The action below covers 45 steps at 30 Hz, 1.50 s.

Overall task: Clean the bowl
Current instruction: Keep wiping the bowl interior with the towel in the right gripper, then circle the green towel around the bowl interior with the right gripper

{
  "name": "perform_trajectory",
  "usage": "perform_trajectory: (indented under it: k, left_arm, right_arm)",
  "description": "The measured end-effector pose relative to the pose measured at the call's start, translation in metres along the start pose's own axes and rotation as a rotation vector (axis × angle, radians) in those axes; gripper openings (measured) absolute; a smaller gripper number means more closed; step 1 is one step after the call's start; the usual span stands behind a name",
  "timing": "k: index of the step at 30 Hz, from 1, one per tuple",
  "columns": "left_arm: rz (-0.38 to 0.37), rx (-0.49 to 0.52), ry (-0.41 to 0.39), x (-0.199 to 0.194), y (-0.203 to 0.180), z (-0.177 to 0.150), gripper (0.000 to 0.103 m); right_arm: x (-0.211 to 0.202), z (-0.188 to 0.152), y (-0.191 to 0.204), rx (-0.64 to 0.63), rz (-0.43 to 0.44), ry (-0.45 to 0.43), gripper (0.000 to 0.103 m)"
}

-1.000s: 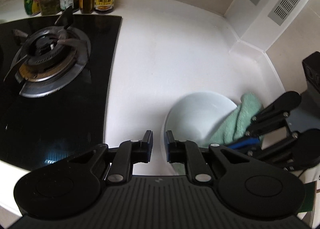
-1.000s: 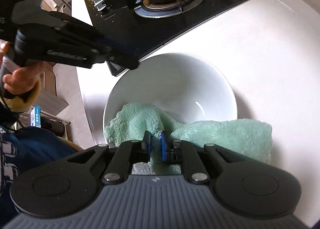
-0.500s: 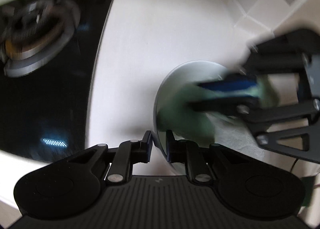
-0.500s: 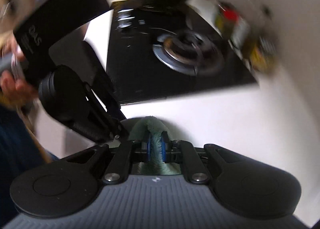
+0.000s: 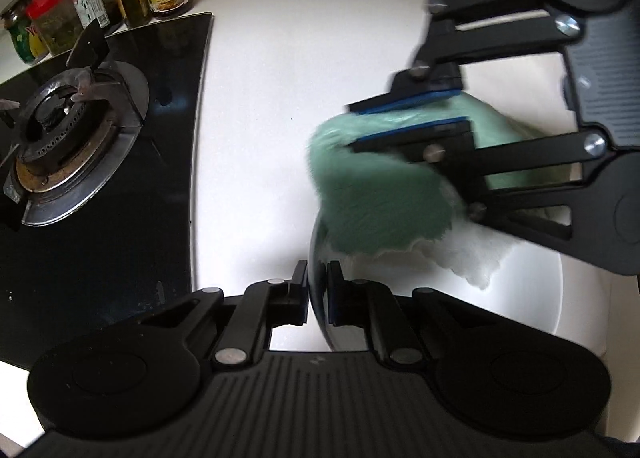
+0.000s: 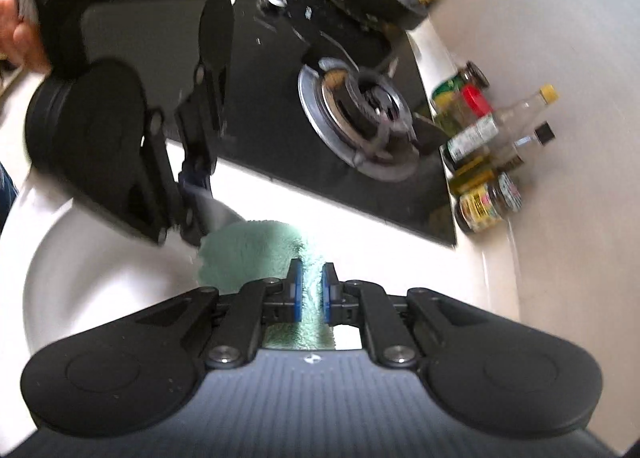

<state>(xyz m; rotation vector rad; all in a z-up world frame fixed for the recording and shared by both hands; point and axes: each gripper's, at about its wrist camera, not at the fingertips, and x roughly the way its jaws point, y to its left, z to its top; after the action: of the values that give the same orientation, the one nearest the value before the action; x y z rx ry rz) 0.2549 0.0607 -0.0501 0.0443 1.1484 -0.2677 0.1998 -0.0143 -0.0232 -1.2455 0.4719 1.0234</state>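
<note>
A white bowl (image 5: 532, 290) stands tilted on the white counter. My left gripper (image 5: 317, 290) is shut on the bowl's near rim, one finger inside and one outside. My right gripper (image 5: 404, 120) is shut on a green cloth (image 5: 380, 194) and holds it against the bowl's far left rim. In the right wrist view the cloth (image 6: 248, 254) is pinched between the blue pads of my right gripper (image 6: 311, 290), with the bowl (image 6: 100, 258) at the lower left and my left gripper (image 6: 196, 194) clamped on its rim.
A black glass hob with a gas burner (image 5: 64, 146) lies to the left of the bowl. Jars and bottles (image 5: 104, 6) stand along the back wall behind it. The white counter (image 5: 280, 70) stretches between hob and bowl.
My right gripper has swung with the cloth from the bowl's right side across to its far left rim. My left gripper has stayed clamped on the rim as the bowl tipped up.
</note>
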Motion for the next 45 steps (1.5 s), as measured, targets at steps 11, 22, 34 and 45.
perform_trajectory:
  k: [11,22,34,45]
  left_arm:
    - [-0.013,0.007,-0.026,0.009,0.004,0.012,0.012]
    - [-0.044,0.037,-0.019,0.009,0.008,0.013,0.005]
    - [-0.046,0.062,-0.043,0.012,0.004,0.018,0.005]
    - [-0.037,0.06,-0.067,0.017,-0.01,0.028,0.016]
  right_arm:
    - [-0.041,-0.021,0.034,0.121,0.273,0.193,0.007]
    - [-0.002,-0.007,0.03,-0.169,-0.06,-0.001,0.007]
    - [0.014,-0.022,0.059,-0.497,-0.051,0.316,0.008]
    - [0.028,-0.029,0.006,0.356,0.519,0.449,0.008]
